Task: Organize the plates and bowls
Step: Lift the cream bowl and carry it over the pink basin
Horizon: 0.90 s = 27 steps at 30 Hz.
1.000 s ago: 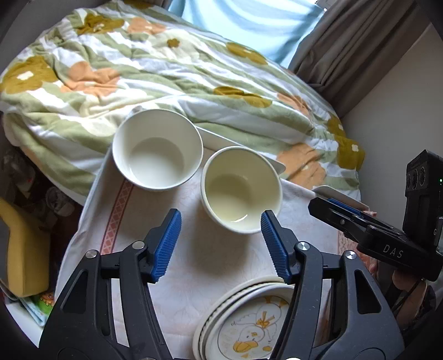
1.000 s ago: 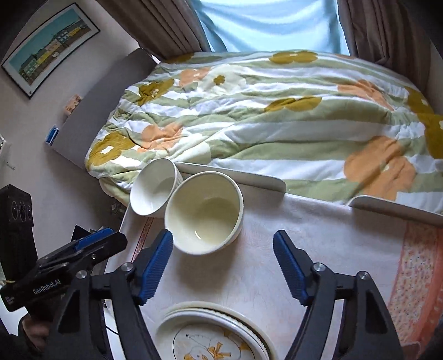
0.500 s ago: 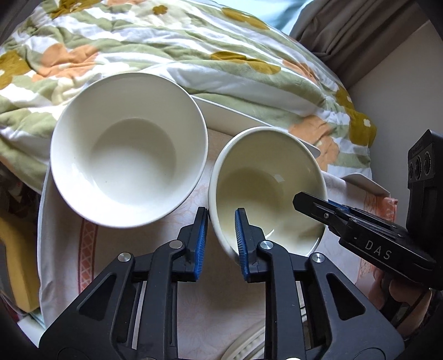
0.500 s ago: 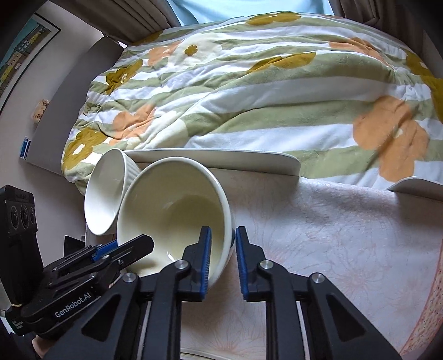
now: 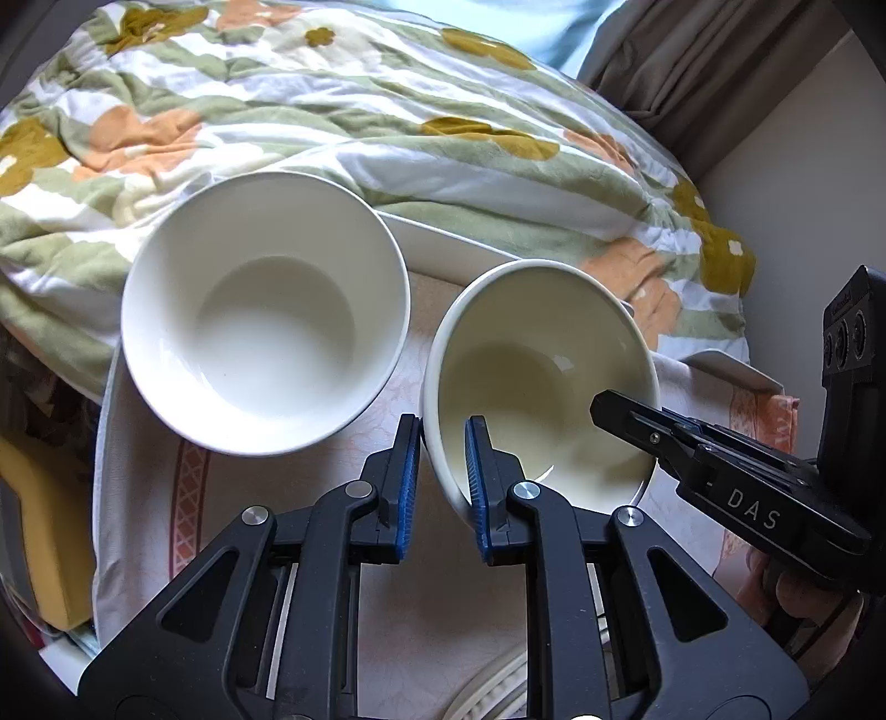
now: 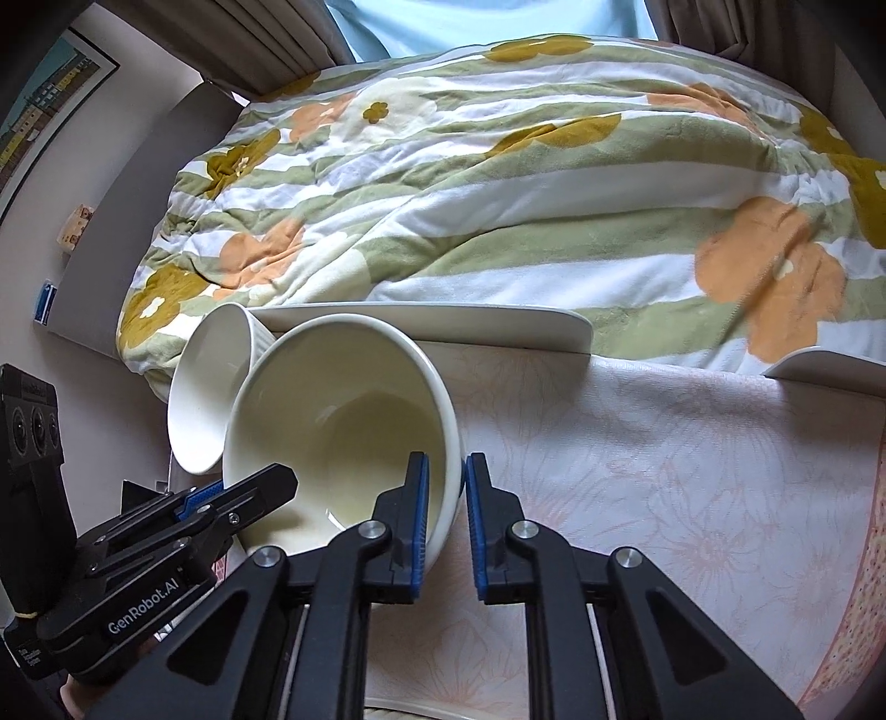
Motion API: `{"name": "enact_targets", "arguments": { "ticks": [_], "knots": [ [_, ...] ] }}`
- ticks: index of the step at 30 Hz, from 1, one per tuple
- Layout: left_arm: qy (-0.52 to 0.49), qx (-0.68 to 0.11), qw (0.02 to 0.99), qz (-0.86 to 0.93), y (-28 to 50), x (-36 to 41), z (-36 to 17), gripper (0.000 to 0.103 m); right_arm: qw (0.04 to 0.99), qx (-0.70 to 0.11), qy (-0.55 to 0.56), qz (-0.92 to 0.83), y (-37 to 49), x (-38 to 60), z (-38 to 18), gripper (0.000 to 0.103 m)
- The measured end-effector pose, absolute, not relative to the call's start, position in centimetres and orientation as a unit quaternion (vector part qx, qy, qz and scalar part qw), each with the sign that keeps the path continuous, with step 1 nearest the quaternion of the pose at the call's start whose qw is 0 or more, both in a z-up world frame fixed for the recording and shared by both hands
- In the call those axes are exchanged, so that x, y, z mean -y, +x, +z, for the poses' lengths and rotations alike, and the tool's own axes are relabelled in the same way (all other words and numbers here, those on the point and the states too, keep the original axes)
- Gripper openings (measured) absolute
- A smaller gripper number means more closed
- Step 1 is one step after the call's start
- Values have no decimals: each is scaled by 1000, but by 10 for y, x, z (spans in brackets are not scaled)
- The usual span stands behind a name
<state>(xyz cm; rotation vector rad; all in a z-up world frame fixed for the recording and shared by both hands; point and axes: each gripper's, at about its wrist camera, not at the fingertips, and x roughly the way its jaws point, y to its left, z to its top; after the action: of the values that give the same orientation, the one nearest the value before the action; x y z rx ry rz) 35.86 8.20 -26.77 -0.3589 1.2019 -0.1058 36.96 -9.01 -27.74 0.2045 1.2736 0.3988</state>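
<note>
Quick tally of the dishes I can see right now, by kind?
Bowls: 2, the white bowl and the cream bowl
Plate stacks: 1, the plate stack, only its edge visible, so its plates can't be counted
Total: 3

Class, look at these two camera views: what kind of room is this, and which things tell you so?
Most likely a bedroom: a bed with a green, orange and white flowered quilt, brown curtains behind it, and a framed picture on the wall.

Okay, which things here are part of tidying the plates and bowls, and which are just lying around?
Part of the job:
cream bowl, clamped by left gripper and right gripper
white bowl
stacked plates

Just lying around:
floral quilt
framed picture
curtain
</note>
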Motion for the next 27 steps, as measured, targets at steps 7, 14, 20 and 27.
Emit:
{"name": "enact_targets", "arguments": {
  "ticks": [7, 14, 20, 27],
  "knots": [
    [-154, -529, 833, -54, 338, -69, -222, 14, 808, -548, 111, 187, 349, 103, -242, 12],
    [-159, -506, 845, -67, 297, -26, -169, 13, 832, -506, 128, 190, 307, 148, -190, 12],
    [-153, -499, 848, -89, 254, 49, -146, 13, 850, -484, 117, 172, 258, 216, -156, 12],
    [-129, -507, 843, -127, 216, 149, -147, 13, 853, -488, 131, 129, 205, 306, -158, 12]
  ]
}}
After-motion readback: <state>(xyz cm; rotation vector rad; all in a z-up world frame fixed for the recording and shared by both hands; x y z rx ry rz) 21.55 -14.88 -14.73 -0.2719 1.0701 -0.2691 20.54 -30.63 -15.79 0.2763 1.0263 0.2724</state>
